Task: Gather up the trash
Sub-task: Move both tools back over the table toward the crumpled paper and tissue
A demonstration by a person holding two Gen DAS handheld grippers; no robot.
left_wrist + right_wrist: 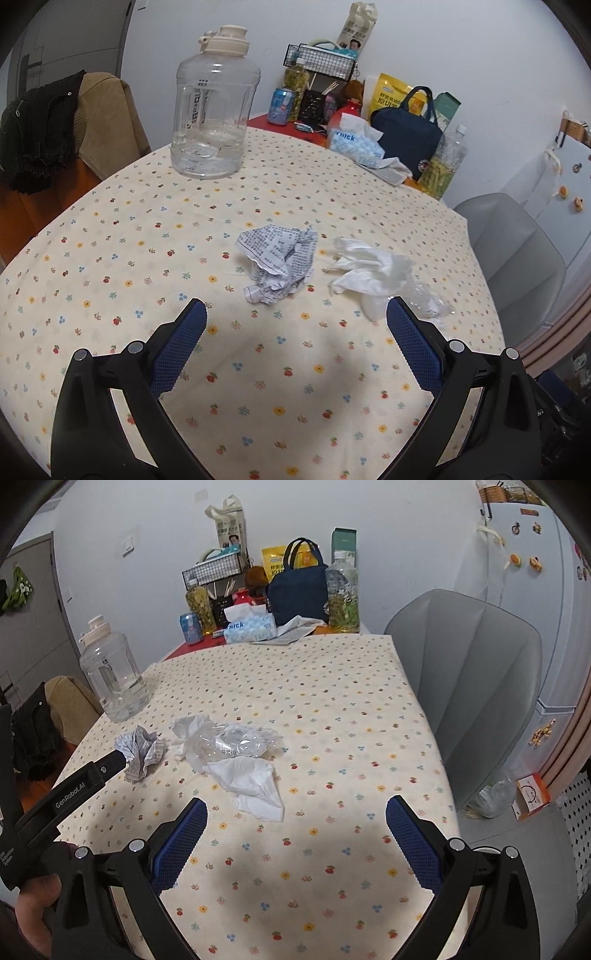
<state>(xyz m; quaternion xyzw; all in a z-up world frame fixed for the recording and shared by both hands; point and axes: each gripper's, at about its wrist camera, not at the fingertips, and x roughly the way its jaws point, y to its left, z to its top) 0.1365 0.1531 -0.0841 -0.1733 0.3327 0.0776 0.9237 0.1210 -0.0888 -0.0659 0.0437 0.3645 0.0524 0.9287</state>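
A crumpled printed paper (279,264) (142,751) lies on the flowered tablecloth (147,258) (332,709). Right of it sit a crumpled white tissue (364,267) (251,782) and a crushed clear plastic wrapper (430,304) (236,742). My left gripper (295,317) is open, hovering just short of the paper, nothing between its fingers. My right gripper (295,816) is open too, a little short of the tissue. In the right wrist view the left gripper's black body (74,794) reaches in from the left, held by a hand (33,904).
A big clear water jug (212,107) (110,675) stands at the table's far left. The far end holds a tissue box (354,144) (249,627), navy bag (406,136) (297,590), bottles and a can. A grey chair (513,258) (476,686) stands right of the table.
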